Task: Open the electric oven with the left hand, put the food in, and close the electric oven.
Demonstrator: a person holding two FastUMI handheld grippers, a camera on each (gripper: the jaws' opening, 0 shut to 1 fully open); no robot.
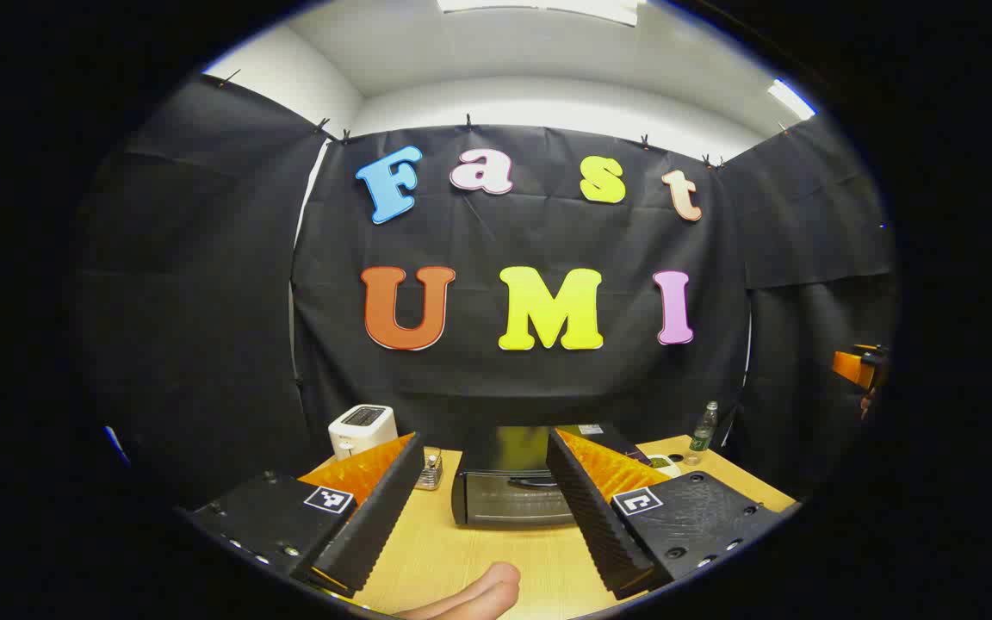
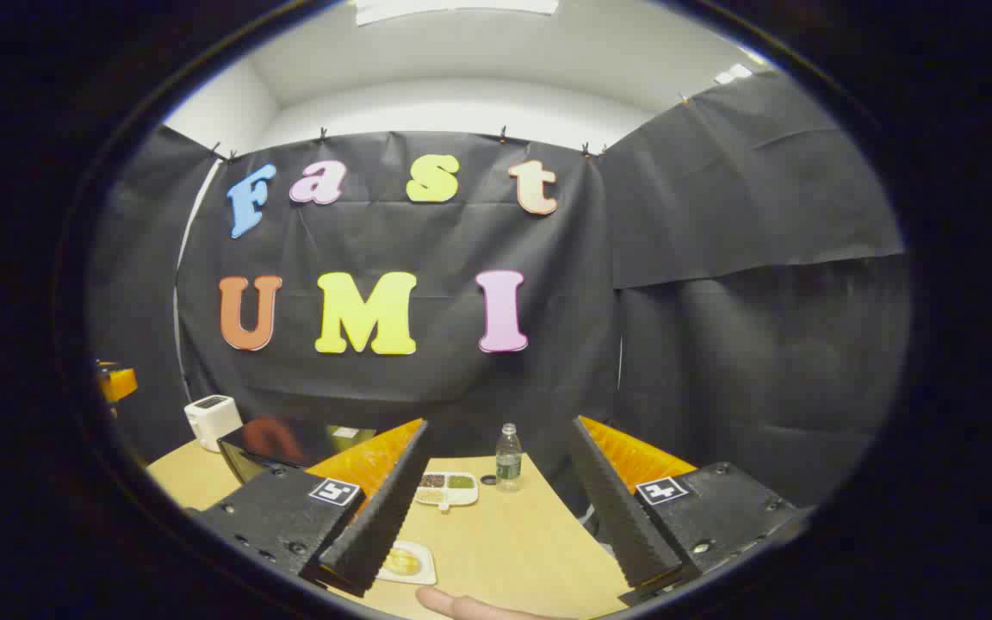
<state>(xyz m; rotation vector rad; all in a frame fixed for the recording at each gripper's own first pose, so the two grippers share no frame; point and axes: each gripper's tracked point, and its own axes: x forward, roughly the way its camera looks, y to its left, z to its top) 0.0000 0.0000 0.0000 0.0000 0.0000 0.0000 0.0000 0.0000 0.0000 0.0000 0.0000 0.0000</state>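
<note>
Closest in, the left gripper [image 1: 483, 508] hangs over the pale wooden table [image 1: 479, 560] with its fingers spread wide and nothing between them, and the right gripper [image 2: 500, 508] is likewise splayed and empty, so neither tool touches anything. Just under the right gripper's left finger lies a small white square plate of yellowish food [image 2: 406, 562]. Beyond the left gripper, the small black electric oven with a glass door [image 1: 513, 491] sits near the back of the table, its door shut and its handle between the fingers' line of sight but well apart from them. My worry is the handle: a poorly centred grip could slip off, or a hard pull could drag the light oven forward toward the plate
</note>
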